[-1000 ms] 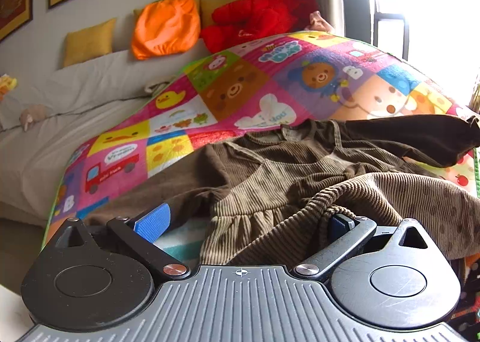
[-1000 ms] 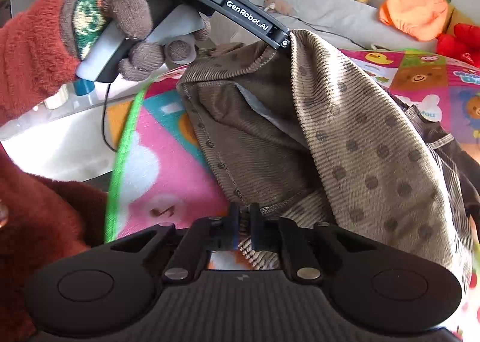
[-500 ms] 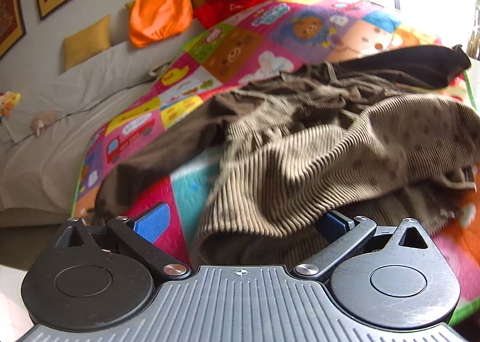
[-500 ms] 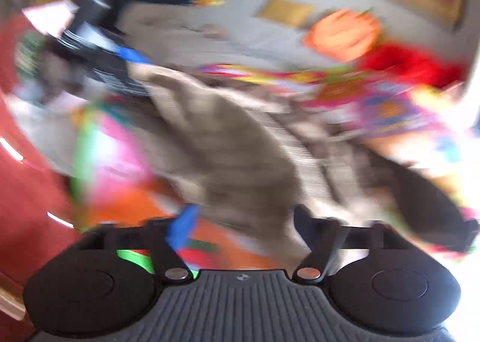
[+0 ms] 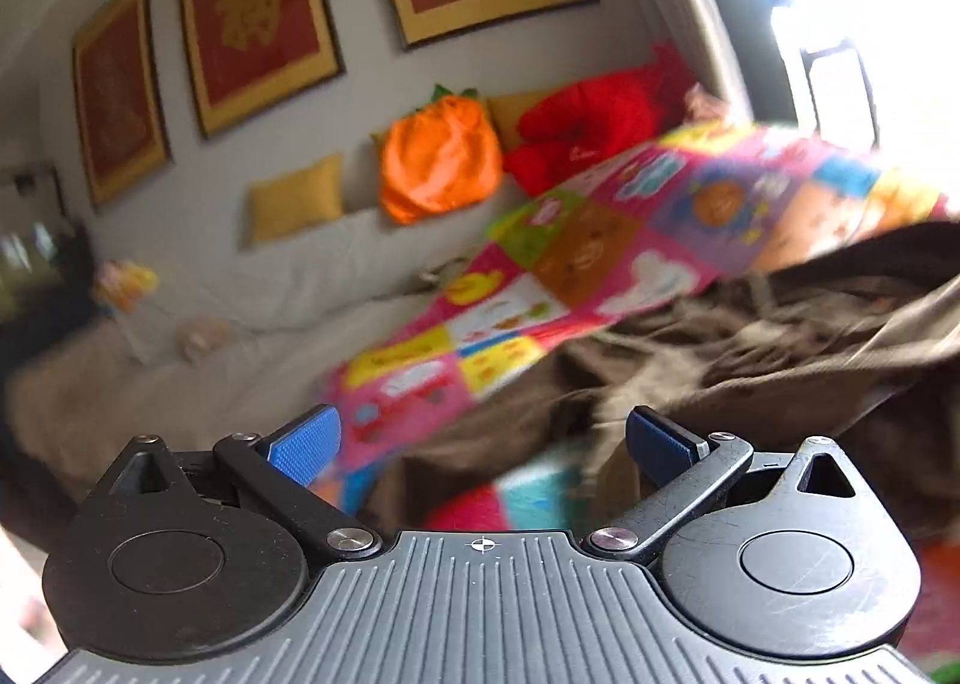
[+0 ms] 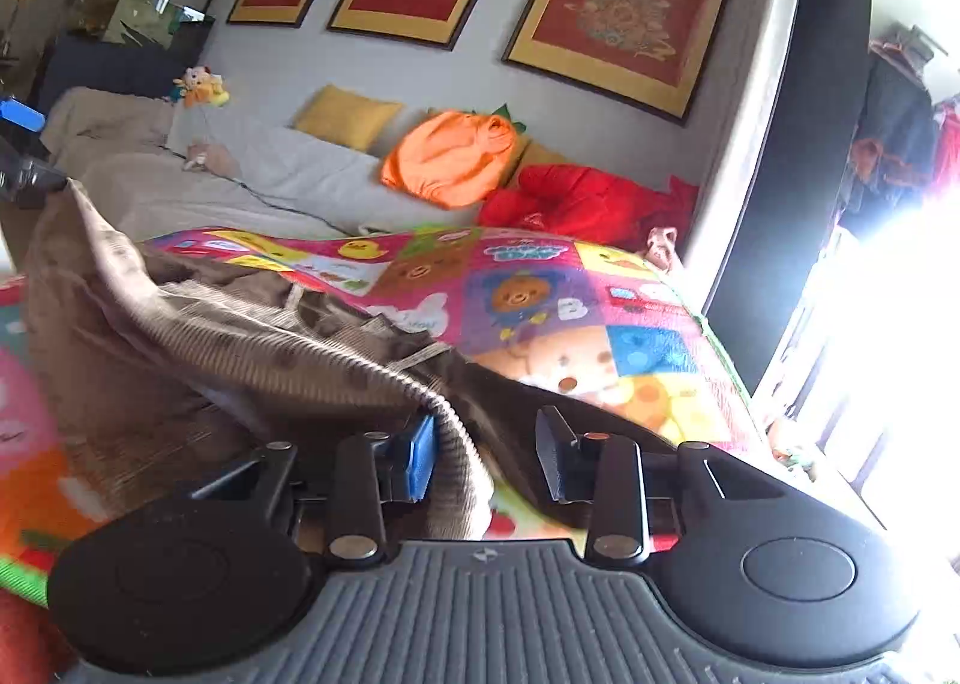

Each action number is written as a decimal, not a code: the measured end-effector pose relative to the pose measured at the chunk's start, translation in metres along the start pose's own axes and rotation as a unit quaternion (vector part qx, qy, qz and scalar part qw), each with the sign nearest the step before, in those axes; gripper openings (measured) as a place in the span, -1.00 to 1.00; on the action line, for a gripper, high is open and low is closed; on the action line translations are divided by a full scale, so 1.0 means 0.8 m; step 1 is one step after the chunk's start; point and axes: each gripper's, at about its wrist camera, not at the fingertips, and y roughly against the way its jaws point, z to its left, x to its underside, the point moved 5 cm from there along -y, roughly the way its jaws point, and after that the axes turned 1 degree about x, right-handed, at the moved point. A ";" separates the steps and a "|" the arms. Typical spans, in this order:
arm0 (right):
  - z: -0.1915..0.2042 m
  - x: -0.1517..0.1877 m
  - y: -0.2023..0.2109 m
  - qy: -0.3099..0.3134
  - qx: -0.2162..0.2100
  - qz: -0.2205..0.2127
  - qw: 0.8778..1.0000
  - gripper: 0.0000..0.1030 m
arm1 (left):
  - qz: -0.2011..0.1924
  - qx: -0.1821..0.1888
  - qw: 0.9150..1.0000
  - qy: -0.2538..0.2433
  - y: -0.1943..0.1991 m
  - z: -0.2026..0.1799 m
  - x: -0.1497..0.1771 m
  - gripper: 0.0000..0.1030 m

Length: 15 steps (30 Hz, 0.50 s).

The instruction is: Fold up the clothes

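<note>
Brown corduroy clothes lie bunched on the colourful mat over the bed. Left tongs gape wide, holding nothing. Right tongs stand open, a ribbed hem draped beside the left finger.

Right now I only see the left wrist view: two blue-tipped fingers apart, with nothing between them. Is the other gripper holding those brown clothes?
Observer: No. The right gripper is open, and the ribbed hem of the brown dotted garment lies loose between its fingers.
Operator: What's past the sofa's far end? It's a blur here.
Observer: A glass tank on a dark cabinet.
Operator: And by the bright window?
Observer: Dark clothes hang there.
</note>
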 end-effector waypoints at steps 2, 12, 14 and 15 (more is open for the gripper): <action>-0.008 0.009 0.015 -0.015 -0.007 0.013 1.000 -0.32 | 0.005 0.078 0.995 0.055 0.021 0.009 0.004 1.00; -0.030 0.047 0.038 -0.143 -0.037 0.071 0.986 -0.18 | 0.081 0.157 0.979 0.101 -0.028 -0.003 0.047 1.00; -0.025 0.043 0.024 -0.164 -0.056 0.072 0.982 -0.07 | 0.120 0.162 0.970 0.137 -0.051 -0.001 0.063 1.00; -0.022 0.041 0.017 -0.172 -0.065 0.072 0.980 -0.07 | 0.134 0.167 0.964 0.159 -0.063 0.001 0.072 1.00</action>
